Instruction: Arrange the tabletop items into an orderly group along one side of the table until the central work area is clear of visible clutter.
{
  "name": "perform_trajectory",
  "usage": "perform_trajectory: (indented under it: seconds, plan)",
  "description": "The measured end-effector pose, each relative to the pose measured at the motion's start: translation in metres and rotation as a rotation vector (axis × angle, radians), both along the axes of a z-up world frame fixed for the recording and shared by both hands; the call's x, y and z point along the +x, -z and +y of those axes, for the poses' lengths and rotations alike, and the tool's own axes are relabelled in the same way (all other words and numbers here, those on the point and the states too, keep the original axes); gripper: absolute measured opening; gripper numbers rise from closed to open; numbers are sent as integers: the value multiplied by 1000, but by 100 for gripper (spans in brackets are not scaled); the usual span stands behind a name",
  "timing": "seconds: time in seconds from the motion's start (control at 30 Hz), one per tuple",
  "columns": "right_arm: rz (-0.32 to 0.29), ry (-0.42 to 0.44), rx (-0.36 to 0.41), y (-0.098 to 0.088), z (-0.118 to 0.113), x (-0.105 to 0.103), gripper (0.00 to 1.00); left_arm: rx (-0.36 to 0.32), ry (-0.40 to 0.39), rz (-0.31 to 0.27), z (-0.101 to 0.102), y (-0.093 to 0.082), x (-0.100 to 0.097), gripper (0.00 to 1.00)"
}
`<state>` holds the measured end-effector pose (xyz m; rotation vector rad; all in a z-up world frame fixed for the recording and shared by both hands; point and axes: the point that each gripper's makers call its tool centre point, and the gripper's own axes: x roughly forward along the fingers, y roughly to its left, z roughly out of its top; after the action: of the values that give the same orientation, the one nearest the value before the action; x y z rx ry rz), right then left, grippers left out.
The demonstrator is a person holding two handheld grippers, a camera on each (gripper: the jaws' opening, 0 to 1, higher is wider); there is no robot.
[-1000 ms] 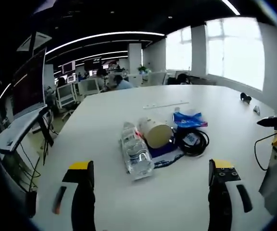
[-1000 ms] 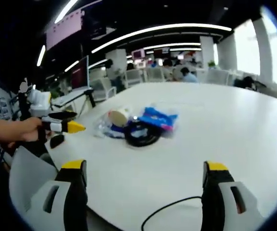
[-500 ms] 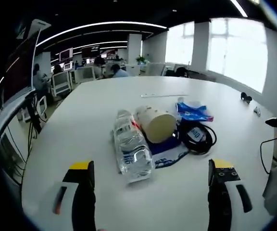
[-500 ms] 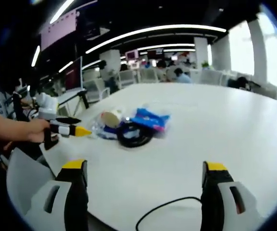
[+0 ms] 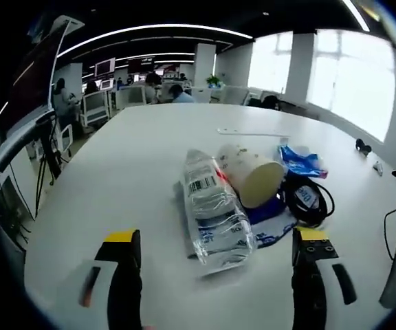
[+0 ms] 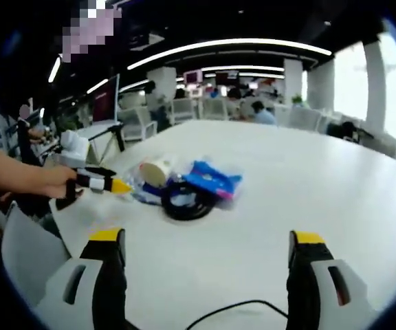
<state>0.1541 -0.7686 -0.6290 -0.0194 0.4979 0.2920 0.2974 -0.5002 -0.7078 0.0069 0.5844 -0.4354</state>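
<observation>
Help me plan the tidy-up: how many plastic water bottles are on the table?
1. The water bottle lies on its side at the pile's near-left edge in the left gripper view, against the paper cup. Another could hide behind the pile.

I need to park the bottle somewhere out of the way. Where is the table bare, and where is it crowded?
Bare white table lies left of the water bottle, out to the edge, and beyond the pile toward the far chairs. In the right gripper view, open surface runs right of the black cable coil. It is crowded where bottle, paper cup, blue packet and coil touch.
</observation>
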Motion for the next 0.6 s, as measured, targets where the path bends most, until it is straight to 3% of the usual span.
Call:
perform_trajectory:
  seconds: [0.43, 0.6]
  plan:
    - [-37, -86, -19, -13, 29, 56, 95, 24, -4, 6, 0, 10, 16, 78]
    - [-16, -125, -35, -5, 39, 68, 94, 21, -9, 13, 1, 13, 18, 74]
